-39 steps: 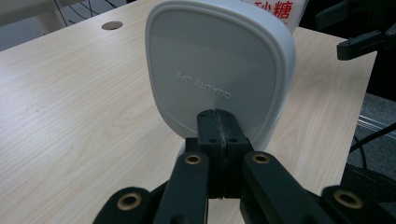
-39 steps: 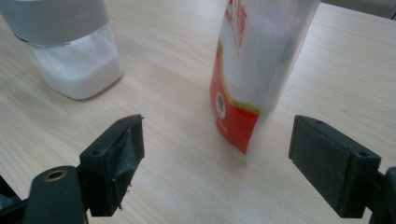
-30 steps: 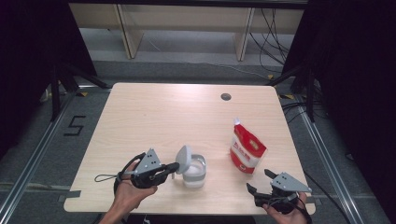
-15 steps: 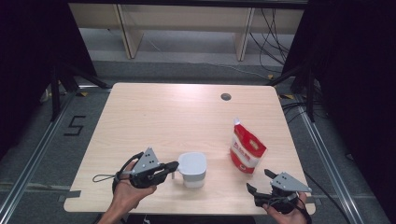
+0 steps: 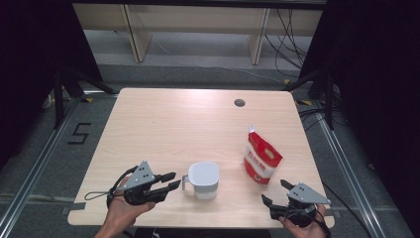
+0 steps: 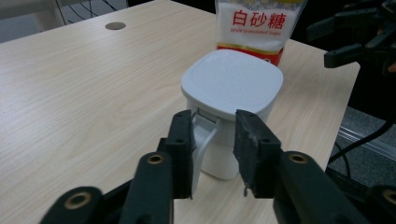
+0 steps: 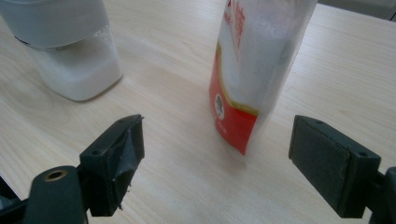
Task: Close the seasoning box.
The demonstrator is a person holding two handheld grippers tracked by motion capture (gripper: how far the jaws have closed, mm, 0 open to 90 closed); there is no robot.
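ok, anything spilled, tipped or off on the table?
Nothing stands out. The white lidded container stands upright, lid shut; the sugar pouch stands upright beside it, top sealed as far as visible. No spill on the table.

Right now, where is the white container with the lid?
In the high view the white container stands near the table's front edge, between the left gripper and the red sugar bag.

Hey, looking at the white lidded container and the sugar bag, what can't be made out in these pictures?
- White container: contents under the closed lid are hidden in the high view; in the right gripper view the top edge cuts it off.
- Container handle: in the left gripper view, the left gripper partly covers it; whether the pads touch it is unclear.
- Sugar bag: small print is too small in the high view; its top is cropped in both gripper views.
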